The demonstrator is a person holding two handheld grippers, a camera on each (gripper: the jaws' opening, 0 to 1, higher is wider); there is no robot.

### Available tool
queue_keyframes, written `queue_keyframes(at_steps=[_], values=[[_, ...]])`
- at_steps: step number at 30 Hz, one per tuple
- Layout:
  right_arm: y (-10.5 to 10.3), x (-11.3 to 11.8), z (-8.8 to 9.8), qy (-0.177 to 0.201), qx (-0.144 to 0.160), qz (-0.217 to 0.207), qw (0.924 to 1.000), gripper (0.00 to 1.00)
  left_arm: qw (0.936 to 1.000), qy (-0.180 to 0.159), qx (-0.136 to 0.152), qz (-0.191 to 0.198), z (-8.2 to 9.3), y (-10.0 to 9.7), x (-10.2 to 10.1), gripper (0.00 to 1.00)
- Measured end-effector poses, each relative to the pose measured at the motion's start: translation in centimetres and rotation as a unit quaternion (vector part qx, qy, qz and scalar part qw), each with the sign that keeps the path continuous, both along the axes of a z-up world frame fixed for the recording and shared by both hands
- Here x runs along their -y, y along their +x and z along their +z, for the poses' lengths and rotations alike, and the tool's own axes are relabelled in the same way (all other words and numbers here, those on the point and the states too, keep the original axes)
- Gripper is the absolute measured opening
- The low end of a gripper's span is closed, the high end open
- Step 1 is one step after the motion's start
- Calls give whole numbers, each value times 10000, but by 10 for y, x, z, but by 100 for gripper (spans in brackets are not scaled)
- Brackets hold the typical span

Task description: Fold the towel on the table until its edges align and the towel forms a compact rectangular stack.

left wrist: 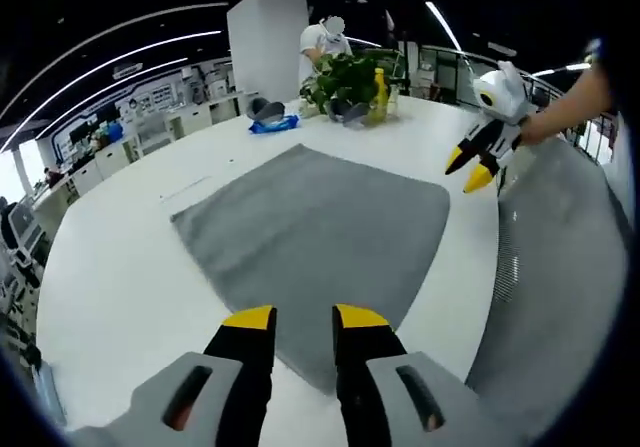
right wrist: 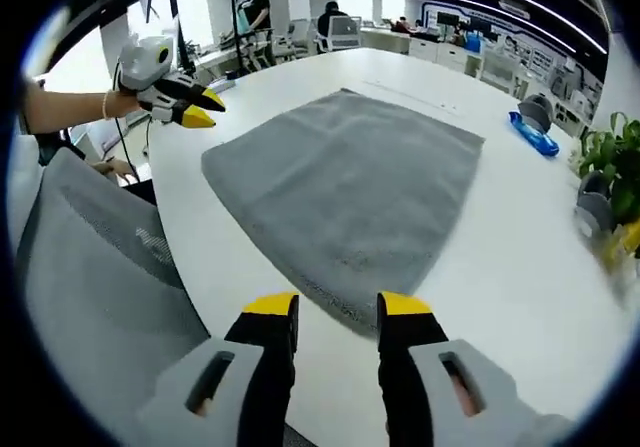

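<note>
A grey towel [right wrist: 345, 192] lies spread flat and unfolded on the white worktop [right wrist: 520, 257]. The right tool [right wrist: 338, 312] hangs over the towel's near corner, its yellow-tipped jaws parted with nothing between them. Far left, a hand holds the left tool [right wrist: 185, 102] above the worktop's edge, just beside the towel's left corner. A blue object [right wrist: 533, 134] and a potted plant [right wrist: 612, 157] sit at the right. A mesh chair back [right wrist: 95, 277] stands near left.
</note>
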State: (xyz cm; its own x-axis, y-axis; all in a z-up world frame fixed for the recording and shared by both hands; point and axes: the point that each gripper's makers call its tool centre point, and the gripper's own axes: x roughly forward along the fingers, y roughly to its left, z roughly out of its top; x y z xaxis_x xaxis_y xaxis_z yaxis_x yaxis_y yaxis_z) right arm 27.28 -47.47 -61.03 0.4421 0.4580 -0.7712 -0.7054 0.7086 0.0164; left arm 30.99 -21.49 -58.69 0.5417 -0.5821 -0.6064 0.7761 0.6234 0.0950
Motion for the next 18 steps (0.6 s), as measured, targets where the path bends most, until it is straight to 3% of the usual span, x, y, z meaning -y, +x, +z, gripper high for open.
queue_keyframes(at_steps=[6, 18], values=[[0, 0, -9, -225, -56, 186, 9996, 31, 9995, 121, -154, -249, -20, -21, 4, 24], [9, 11, -40, -703, -225, 242, 9970, 28, 9972, 519, -413, -343, -60, -26, 0, 22]])
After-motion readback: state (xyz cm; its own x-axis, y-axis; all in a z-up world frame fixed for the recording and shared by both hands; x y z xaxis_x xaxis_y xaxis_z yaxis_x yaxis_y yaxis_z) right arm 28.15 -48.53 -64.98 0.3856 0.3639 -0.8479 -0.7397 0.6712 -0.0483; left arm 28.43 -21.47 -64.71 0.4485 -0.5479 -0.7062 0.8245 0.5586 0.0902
